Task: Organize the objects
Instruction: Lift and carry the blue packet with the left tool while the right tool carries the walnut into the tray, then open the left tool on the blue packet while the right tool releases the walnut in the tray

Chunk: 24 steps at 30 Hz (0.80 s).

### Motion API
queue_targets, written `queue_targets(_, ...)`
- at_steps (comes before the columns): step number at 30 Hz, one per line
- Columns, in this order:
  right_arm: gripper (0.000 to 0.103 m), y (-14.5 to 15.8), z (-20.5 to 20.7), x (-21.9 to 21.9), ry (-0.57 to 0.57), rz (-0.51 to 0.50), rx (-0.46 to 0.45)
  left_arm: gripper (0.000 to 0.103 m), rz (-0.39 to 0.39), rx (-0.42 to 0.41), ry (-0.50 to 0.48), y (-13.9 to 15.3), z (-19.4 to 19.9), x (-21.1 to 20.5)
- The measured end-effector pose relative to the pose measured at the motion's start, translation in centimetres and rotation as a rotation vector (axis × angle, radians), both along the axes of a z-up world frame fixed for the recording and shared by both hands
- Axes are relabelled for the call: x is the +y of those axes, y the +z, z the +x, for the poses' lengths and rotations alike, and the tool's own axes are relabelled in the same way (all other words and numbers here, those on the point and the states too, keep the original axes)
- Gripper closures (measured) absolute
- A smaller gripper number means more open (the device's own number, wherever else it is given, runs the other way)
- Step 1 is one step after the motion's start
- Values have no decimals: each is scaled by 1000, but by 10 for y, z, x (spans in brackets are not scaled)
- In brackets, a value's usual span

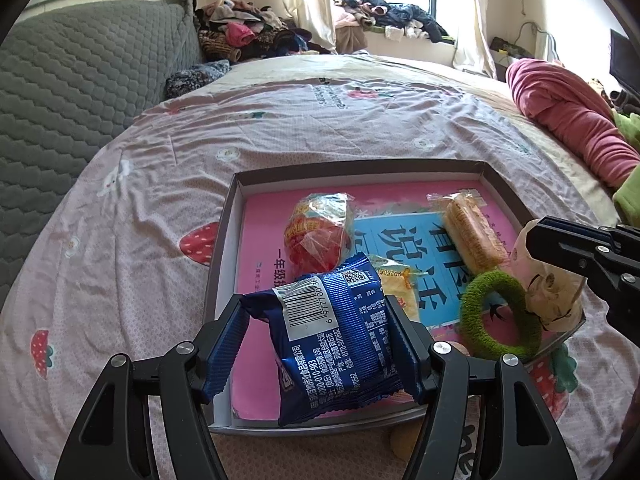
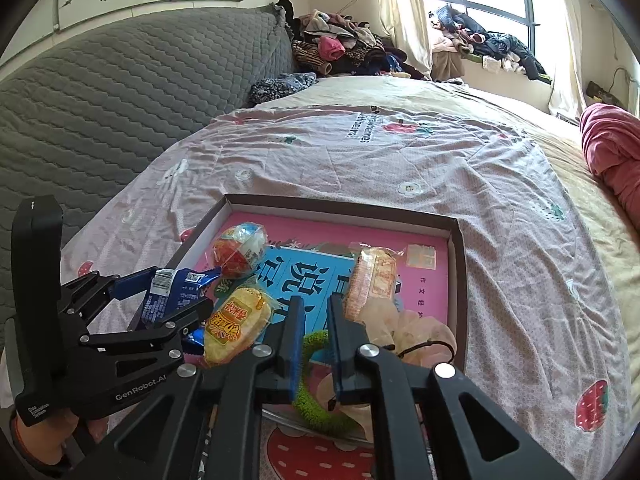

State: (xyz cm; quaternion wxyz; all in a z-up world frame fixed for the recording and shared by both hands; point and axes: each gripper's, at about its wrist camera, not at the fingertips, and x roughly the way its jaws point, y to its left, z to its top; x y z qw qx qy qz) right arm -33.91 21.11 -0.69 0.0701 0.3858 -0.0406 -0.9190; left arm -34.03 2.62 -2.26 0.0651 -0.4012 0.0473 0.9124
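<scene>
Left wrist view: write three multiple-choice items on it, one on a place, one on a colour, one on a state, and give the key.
1. Where does the pink book lie?
A. on the windowsill
B. flat in the shallow box, under the wrapped snacks
C. on the grey headboard

2. What colour is the packet in the left gripper?
A. red
B. green
C. blue

3. How does the left gripper stand?
A. shut on the packet
B. open and empty
C. out of view

Key: 1 B, the snacks lie on its cover inside the box walls; 2 C, the foil is blue; 3 A, its jaws press the packet's two sides.
</scene>
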Motion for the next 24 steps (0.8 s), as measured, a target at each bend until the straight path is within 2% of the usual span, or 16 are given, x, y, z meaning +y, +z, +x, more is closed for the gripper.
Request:
queue_targets(10, 72, -11, -2, -1, -6, 14, -17, 32, 1, -13, 7, -11, -4, -2)
queue_targets(24, 70, -17, -2, -3, -5, 24, -31, 29, 1, -19, 16, -13, -6, -5)
